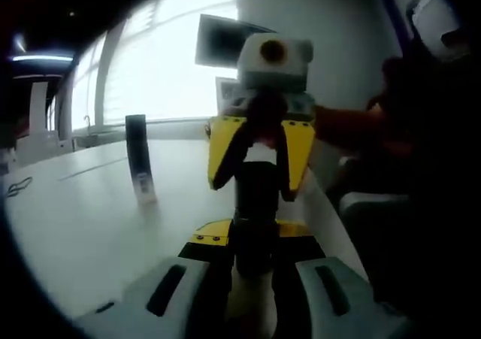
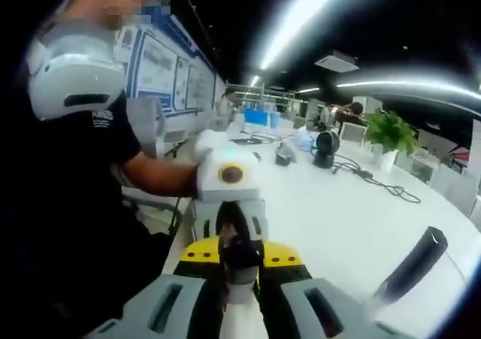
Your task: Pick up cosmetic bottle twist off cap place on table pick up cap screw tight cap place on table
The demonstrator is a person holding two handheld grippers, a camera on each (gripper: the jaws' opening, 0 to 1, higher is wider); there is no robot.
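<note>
Left gripper (image 1: 252,279) clenched on bottle (image 1: 254,226) — right gripper (image 1: 259,166) clenched on its cap (image 1: 259,175)

In the left gripper view the cosmetic bottle (image 1: 255,204) is dark and blurred — its base is hidden between the left gripper (image 1: 252,279) jaws and its top is covered by the right gripper (image 1: 259,162), so the cap cannot be made out; the label on the tall dark bottle (image 1: 140,158) standing far left on the table (image 1: 83,219) is too blurred to read. In the right gripper view that tall dark bottle (image 2: 413,267) is cut off low at the right edge; the small things on the far table (image 2: 331,211) — a dark round object (image 2: 325,147), cables (image 2: 383,183) — are too small to identify.
</note>
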